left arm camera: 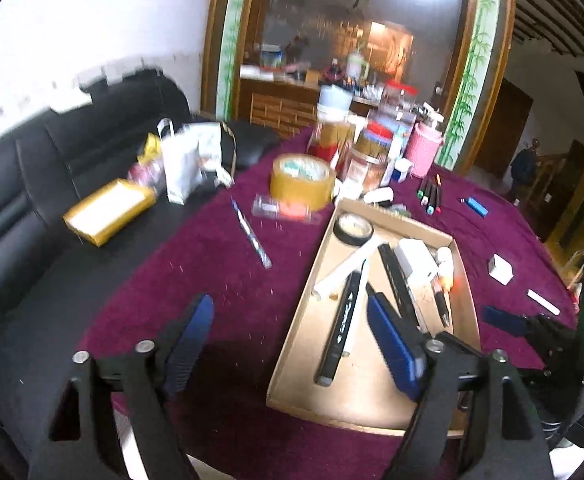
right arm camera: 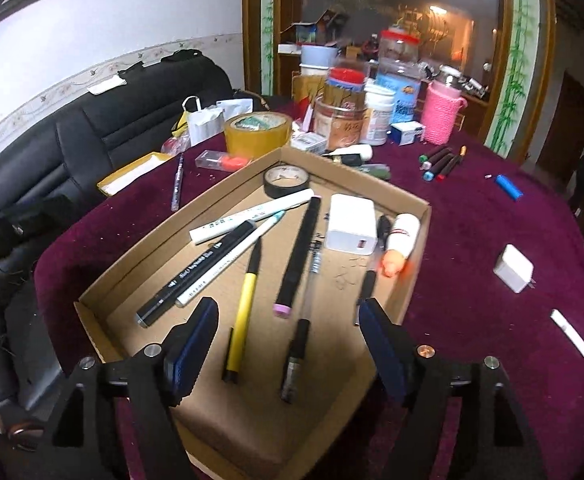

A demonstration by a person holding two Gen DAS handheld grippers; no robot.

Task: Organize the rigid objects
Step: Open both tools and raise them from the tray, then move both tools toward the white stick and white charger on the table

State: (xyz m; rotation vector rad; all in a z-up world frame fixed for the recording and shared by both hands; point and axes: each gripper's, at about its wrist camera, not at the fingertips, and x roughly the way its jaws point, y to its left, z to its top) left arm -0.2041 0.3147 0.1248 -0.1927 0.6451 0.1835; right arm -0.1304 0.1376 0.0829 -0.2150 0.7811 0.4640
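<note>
Pens, markers and chargers are what this tidying concerns, and most already lie in the shallow brown cardboard tray (right arm camera: 412, 248) on the maroon-clothed counter (right arm camera: 472, 300). Right claw (right arm camera: 287, 326) hangs over the tray's near end, jaws spread wide and holding nothing; between them lie the yellow-barrelled black-tipped pen (right arm camera: 243, 312) and the clear-barrelled pen (right arm camera: 304, 316). Left claw (left arm camera: 292, 322) is equally wide and empty, one finger over bare cloth, the other over the tray's left part. Both tools tilt forward and down toward the counter. Outward on the cloth, loose pieces wait: a slim clear pen (left arm camera: 250, 232) left of the tray, a small white cube charger (right arm camera: 514, 268) and a flat white stick (right arm camera: 570, 333) to its right. These look light, stiff and smooth, so a round barrel may roll; I would pinch each pen mid-barrel, across its width, and the charger on its flat faces
</note>
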